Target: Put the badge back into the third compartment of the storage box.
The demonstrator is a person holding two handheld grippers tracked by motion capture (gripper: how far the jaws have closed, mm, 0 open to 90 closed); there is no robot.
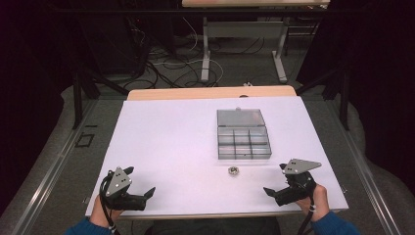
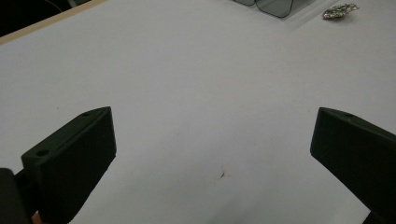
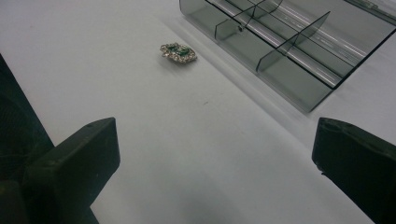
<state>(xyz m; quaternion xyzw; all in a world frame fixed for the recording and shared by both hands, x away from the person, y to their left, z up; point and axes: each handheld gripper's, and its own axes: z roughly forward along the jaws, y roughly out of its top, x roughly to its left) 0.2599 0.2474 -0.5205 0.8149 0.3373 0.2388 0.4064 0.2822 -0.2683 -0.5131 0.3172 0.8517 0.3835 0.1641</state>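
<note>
Holding both grippers low at the near edge of the table (image 1: 161, 127), I have nothing between either pair of jaws: my left gripper (image 1: 141, 182) stands spread wide over bare white surface, and my right gripper (image 1: 274, 177) is spread just as wide, angled in toward the middle.

The piece I'm after is the small jeweled brooch (image 3: 178, 52), lying flat on the table just in front of the compartment box (image 1: 243, 142), apart from its near wall, and between my two grippers but nearer the right. From the left gripper view it sits far off at the top right (image 2: 340, 10).

I judge it light and rigid, metal set with small stones, green at the center as far as I can make out; the detail is too small to be sure. It lies low and thin, so my pads may skid over it. I would take it across its shorter width, edge to edge, jaws nearly touching the table, and close gently so the stones aren't chipped or the piece flicked away.

The box is smoky clear plastic with thin dividers and its lid (image 1: 240, 117) laid open at the back. The surface is smooth, white and probably slippery. Beyond it are a dark room, cables on the floor (image 1: 166, 68) and another table's legs (image 1: 206, 54).
</note>
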